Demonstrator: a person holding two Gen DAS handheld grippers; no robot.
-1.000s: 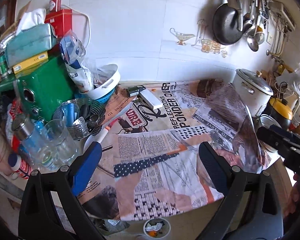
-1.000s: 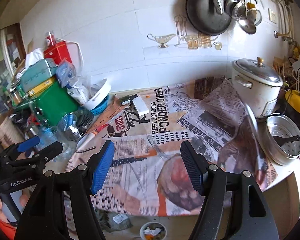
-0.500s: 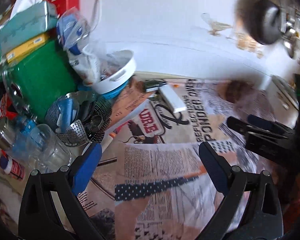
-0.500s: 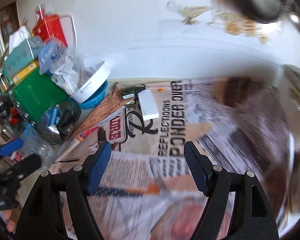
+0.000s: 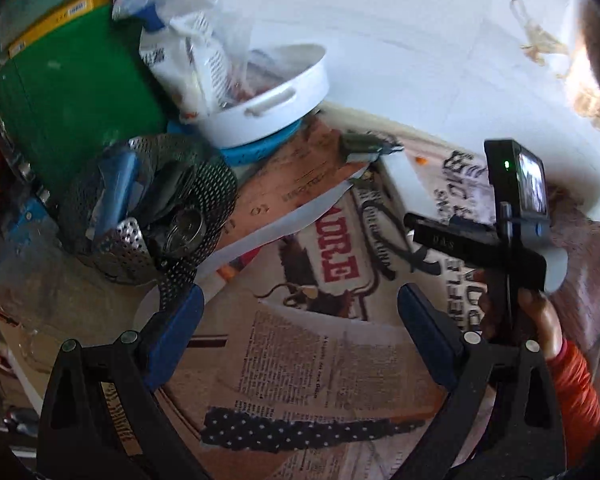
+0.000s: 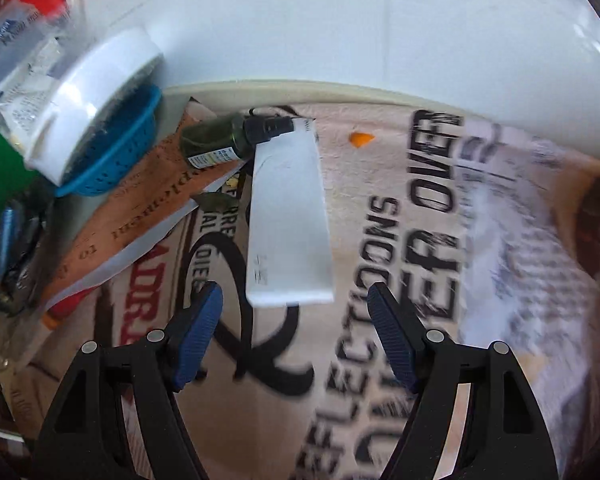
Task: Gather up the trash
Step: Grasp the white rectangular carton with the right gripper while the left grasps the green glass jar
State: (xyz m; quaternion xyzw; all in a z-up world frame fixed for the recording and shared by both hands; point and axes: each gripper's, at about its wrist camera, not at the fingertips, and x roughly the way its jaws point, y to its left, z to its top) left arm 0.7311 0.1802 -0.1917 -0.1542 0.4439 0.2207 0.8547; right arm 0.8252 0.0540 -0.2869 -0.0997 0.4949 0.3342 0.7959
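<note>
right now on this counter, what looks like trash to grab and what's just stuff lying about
Likely trash, by my guess:
- white box, lying flat just ahead of the open right gripper
- small dark bottle, on its side, touching the box's far end
- orange scrap

Just lying about:
- white tub in the blue colander
- metal steamer basket
- green container
- newspaper covering the counter

White box (image 6: pixel 288 220) flat on newspaper (image 6: pixel 380 240), by bottle (image 6: pixel 224 140).

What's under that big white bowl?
The white plastic bowl sits tilted in a blue perforated plastic colander. The colander's inside and whatever lies beneath it are covered, so I can't see them.
</note>
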